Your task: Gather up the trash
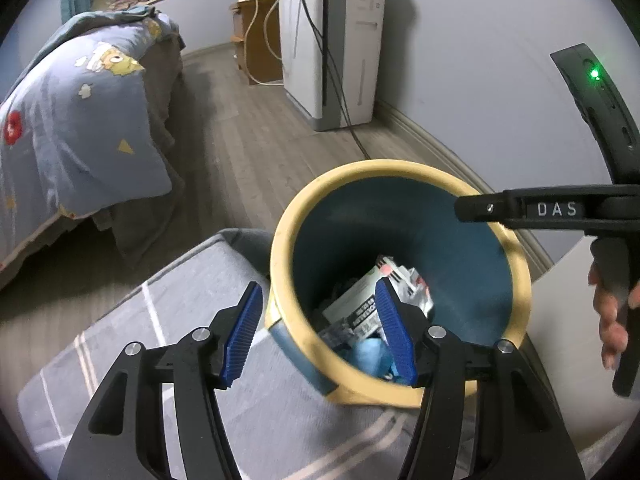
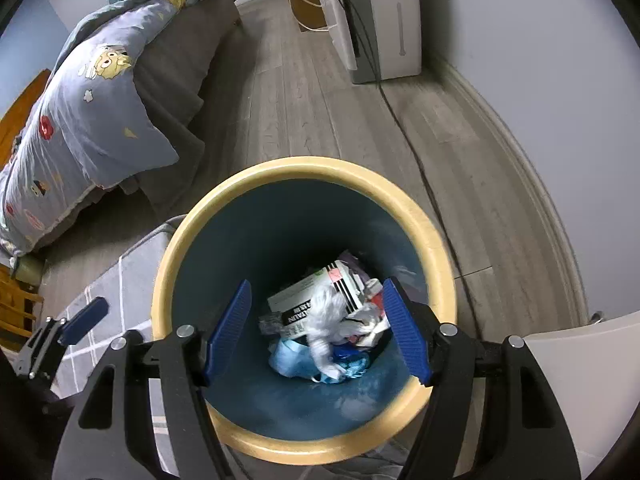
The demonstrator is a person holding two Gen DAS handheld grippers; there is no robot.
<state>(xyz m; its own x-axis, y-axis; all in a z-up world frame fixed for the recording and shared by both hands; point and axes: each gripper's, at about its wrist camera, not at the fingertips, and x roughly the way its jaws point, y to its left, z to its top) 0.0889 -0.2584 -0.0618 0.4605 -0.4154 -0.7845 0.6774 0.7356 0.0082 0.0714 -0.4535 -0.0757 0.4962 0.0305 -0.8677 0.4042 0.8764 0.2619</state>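
Hanging over the one trash bin, the right gripper has its blue fingers spread wide and holds nothing. A white crumpled tissue shows right between them, blurry, above the pile; I cannot tell if it has landed yet. The left gripper is spread wide too and empty, one finger outside the yellow rim and one above the inside.

That left finger sits very near the rim, so a bump could tip the bin onto the gray rug and spill the trash.

Counting: two grippers, one bin, one rug, one bed. Inside the bin I see one white box, one tissue and some blue crumpled stuff. The rest is too jumbled to count.
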